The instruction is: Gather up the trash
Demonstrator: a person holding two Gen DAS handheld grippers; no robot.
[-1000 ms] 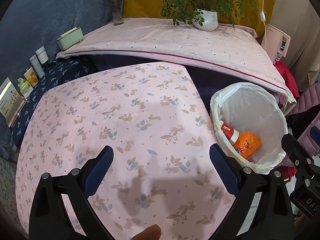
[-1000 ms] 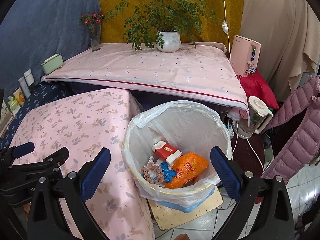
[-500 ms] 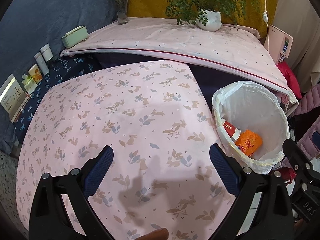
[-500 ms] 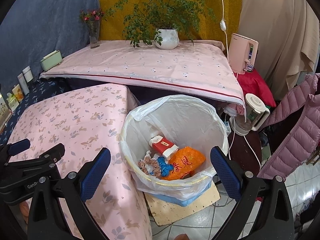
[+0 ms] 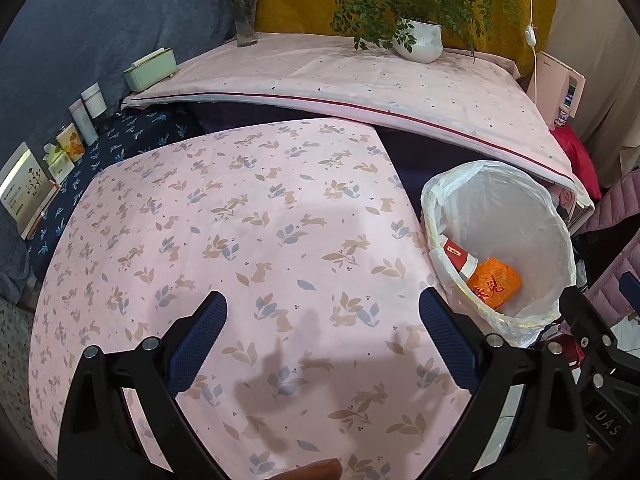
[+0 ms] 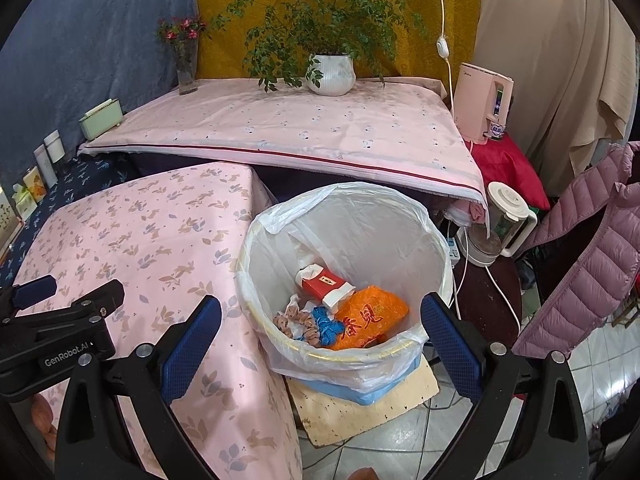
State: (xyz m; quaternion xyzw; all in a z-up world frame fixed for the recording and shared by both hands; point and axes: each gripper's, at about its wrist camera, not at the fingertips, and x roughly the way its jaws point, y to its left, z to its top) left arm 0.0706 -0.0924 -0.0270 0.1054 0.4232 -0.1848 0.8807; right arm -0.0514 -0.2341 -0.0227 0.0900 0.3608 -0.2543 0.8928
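With both grippers (image 5: 322, 340) (image 6: 320, 340) spread, trash sits in bin (image 6: 440, 248).

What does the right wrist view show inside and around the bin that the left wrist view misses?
Only the right wrist view shows the blue and brown scraps in the trash bin, the kettle and the board under the bin. Only the left shows the books at the table's far left. Both show the orange bag, red carton and open, empty claws.

blue wall (image 6: 80, 40), mustard curtain (image 6: 400, 0), tiled floor (image 6: 600, 360), pink-clothed table (image 5: 240, 240)
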